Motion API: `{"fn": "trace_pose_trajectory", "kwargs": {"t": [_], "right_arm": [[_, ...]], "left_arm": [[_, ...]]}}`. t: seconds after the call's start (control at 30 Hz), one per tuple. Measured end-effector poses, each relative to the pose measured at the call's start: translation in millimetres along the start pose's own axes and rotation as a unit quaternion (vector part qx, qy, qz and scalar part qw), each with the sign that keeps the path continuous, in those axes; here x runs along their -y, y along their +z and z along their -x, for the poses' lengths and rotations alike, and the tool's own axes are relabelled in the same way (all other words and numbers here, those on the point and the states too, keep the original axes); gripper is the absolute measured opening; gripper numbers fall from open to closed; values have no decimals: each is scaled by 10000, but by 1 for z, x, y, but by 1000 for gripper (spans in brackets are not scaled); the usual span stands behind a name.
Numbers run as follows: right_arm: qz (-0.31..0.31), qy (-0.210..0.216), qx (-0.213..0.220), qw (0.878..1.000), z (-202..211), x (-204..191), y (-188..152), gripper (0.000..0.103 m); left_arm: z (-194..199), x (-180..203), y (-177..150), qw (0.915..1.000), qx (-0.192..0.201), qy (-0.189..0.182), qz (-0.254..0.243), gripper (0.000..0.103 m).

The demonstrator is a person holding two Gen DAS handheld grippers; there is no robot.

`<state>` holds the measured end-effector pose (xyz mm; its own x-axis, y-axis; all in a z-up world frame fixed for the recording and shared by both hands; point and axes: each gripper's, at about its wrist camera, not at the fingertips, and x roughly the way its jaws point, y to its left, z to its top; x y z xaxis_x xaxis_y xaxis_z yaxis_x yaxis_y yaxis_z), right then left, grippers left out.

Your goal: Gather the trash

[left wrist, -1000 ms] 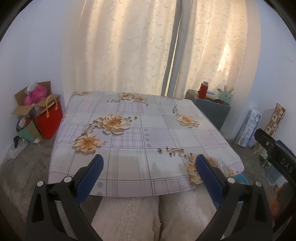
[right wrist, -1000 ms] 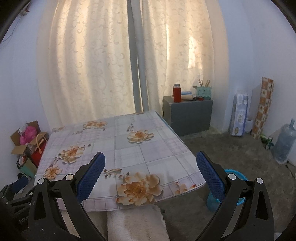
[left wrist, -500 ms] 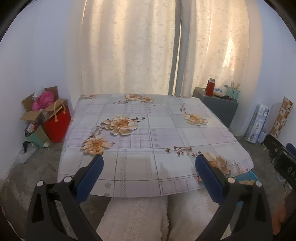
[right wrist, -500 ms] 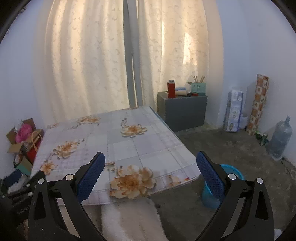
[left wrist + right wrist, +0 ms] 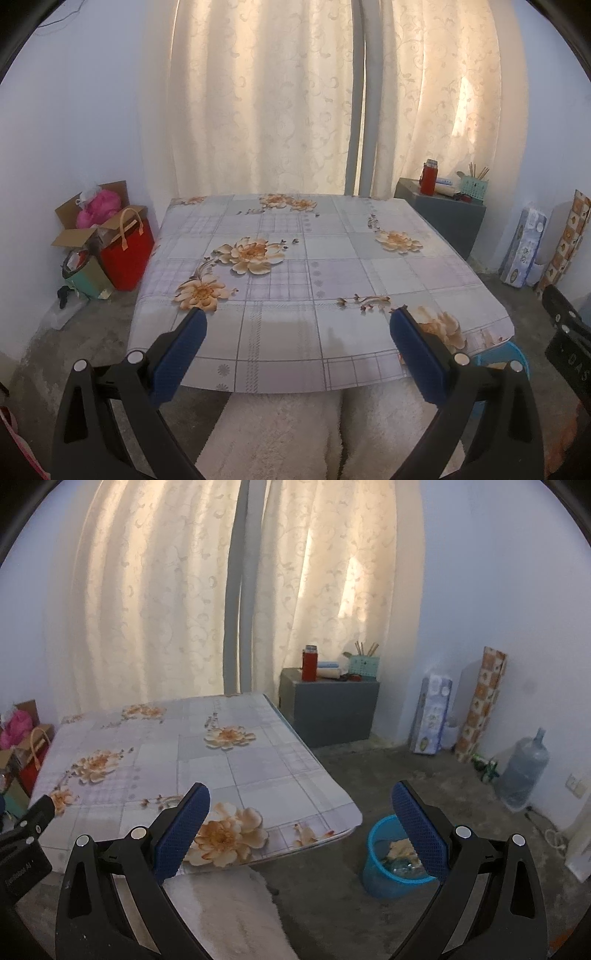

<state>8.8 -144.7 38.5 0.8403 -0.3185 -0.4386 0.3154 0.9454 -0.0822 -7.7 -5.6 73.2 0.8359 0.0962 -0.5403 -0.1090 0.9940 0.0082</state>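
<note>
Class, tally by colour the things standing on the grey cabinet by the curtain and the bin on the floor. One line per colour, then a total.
Red: 1, the flask
Teal: 1, the holder
Blue: 1, the bin
Total: 3

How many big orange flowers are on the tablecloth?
6. On the tablecloth: one pair at the far edge, two left of centre, one right, one near right corner. Cloth hanging over edges may hide more.

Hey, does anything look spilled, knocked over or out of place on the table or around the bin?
Nothing stands out. The table shows only its flowered cloth, and the blue bin stands upright on the floor with trash inside.
</note>
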Motion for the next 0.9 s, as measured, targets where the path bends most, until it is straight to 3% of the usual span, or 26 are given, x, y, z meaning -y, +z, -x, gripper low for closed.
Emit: {"fn": "trace_pose_trajectory", "kwargs": {"t": [0.33,0.57,0.9], "right_arm": [[198,-69,-196,9996,11,6,-15,95],[-37,-310,-484,9983,2,31,-26,95],[-395,-831,-862,9920,-17,79,-33,95]], "left_arm": [[-3,-2,-6,9992,-370,21,178,97],[-24,20,-3,9960,-788,-380,192,97],[-39,89,2,9913,-869,-814,-556,97]]}}
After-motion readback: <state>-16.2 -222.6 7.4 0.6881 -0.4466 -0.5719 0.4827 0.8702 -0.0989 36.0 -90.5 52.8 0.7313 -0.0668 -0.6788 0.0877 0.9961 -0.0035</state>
